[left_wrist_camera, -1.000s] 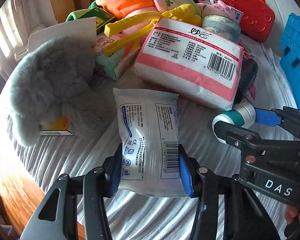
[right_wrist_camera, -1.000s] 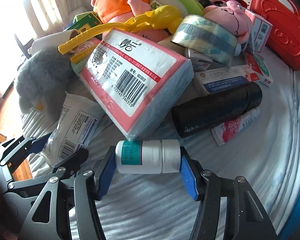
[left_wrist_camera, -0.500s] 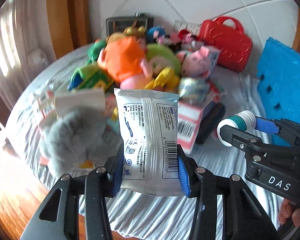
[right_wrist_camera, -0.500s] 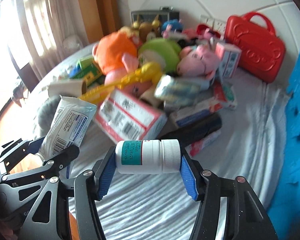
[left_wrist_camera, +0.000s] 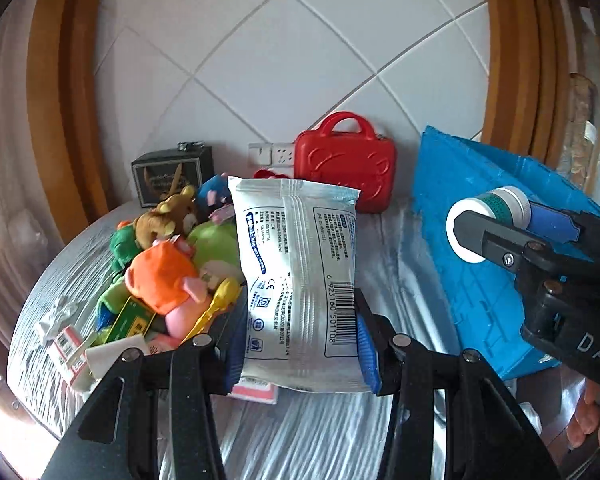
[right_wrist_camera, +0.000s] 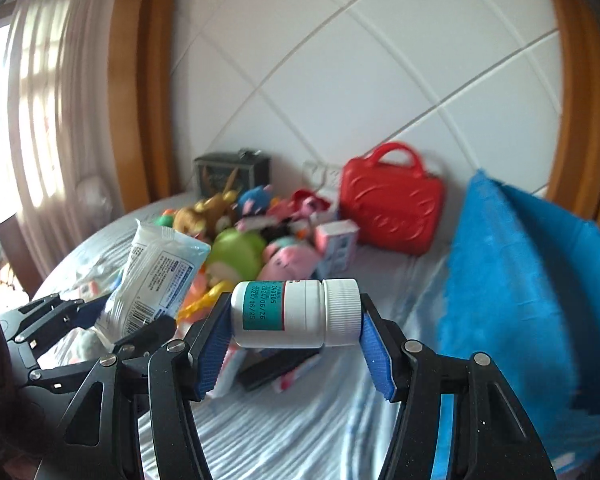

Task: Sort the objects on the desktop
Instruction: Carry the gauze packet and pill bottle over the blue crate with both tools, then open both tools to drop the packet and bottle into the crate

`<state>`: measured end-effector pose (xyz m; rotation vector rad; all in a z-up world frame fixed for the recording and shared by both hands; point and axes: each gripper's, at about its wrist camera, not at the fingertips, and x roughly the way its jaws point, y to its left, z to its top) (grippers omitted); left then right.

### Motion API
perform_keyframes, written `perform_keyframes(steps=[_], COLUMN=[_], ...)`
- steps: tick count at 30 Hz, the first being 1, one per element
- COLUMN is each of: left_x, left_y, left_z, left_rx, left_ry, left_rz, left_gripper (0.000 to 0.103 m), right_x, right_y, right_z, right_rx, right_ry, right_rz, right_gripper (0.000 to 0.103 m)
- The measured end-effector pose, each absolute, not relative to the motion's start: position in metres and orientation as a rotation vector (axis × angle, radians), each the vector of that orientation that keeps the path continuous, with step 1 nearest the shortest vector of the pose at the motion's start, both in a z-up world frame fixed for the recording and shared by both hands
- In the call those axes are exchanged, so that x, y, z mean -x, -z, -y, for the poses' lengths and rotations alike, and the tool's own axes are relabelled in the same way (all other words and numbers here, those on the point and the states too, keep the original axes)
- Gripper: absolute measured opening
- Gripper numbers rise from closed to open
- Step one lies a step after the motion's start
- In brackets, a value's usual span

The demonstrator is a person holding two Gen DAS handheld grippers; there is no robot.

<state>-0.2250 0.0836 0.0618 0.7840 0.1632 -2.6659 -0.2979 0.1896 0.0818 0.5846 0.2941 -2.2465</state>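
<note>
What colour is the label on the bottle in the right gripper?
Teal-green with dark print, on a white bottle with a white cap. Clearest in the right wrist view.

I lift both grippers well above the cloth-covered table (left_wrist_camera: 300, 440), toy pile (left_wrist_camera: 172, 264) now far below the silver sachet (left_wrist_camera: 300, 280), pill bottle (right_wrist_camera: 296, 314) raised beside the blue crate (right_wrist_camera: 520, 300), tiled wall (left_wrist_camera: 280, 60) filling view

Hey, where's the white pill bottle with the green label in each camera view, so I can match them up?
Left wrist view: the pill bottle is at the right edge, clamped in the right gripper.
Right wrist view: bottle at centre, lying sideways between the blue pads.
Shared landmark: red case against the wall.
</note>
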Motion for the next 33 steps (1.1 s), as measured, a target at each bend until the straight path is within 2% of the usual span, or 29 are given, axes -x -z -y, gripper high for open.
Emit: perform_keyframes(steps=[9,18,26,33], left_x=[0.284,0.397,0.51,0.549], left_y=[-0.115,-0.156,-0.154,-0.123], left_z=[-0.184,-0.306,-0.376,-0.376], left_rx=[-0.692,-0.727,-0.994,-1.165], left_ry=[2.89,2.977,2.912,2.803], left_rz=[-0.043,0.023,0.058,0.05], left_gripper=[0.045,0.045,0.045,0.045], right_x=[0.328,0.414,0.516,0.584], right_y=[-0.141,-0.167,-0.164,-0.138], right_z=[-0.291,-0.407,-0.471,-0.479], right_rx=[-0.49,-0.523,-0.723,-0.969], right_ry=[2.498,2.698,2.719,2.591], right_rz=[-0.202,-0.167,-0.229,-0.252], right_gripper=[0.059,0.059,0.059,0.059])
